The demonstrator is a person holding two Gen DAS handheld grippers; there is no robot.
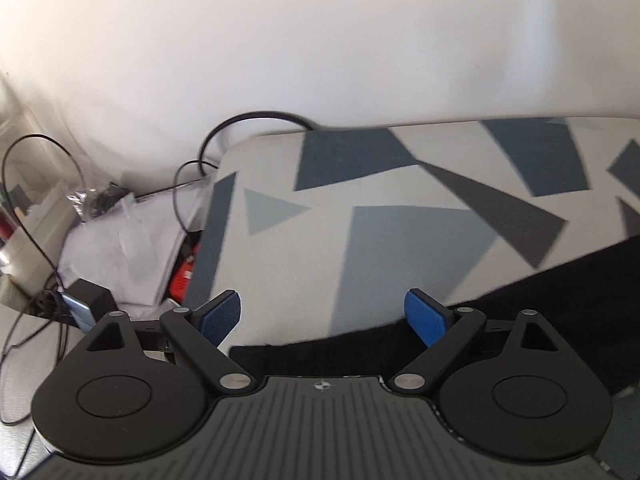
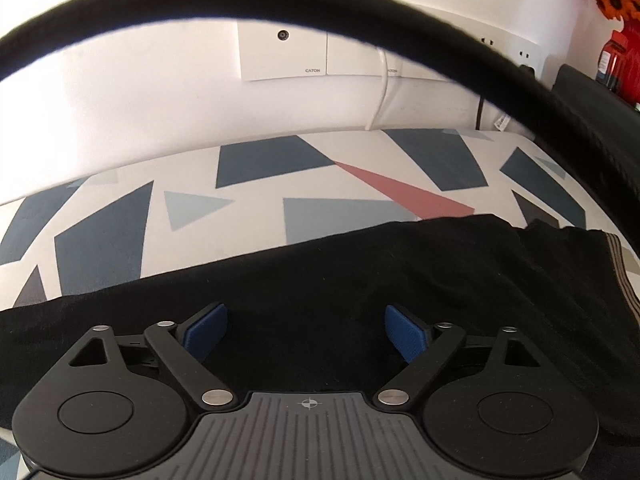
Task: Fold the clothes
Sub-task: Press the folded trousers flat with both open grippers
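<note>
White wall (image 1: 280, 40) behind; surface with a cover in grey, blue and one pink triangle (image 2: 280, 184), set against that wall.

Off the surface's left end: clutter of white paper or bags (image 1: 128, 240), thin black cables (image 1: 32, 200), a red item (image 1: 184, 276), a small dark block (image 1: 94, 300).

Left gripper (image 1: 322, 318): spread wide, nothing between the blue pads, poised over the left end of the black garment (image 2: 320, 280), at its edge.

Garment: spread across the near part of the cover, far edge running slantwise, rumpled and bunched toward the right end; fold state not readable, so equally a piece laid out for folding or one already doubled over.

Right gripper (image 2: 306, 332): likewise spread, empty, low over the cloth's middle.

Thick black cable (image 2: 280, 4): arcing across the right view, close to the lens.

Wall sockets (image 2: 524, 54), far right.

Risks, as judgement: black on black, layers hard to tell apart, hence pinching one layer too many or too few; slippery cover, hence dragging the whole piece; looping cable, hence snagging or blocked sight; left-side cables within catching reach.
</note>
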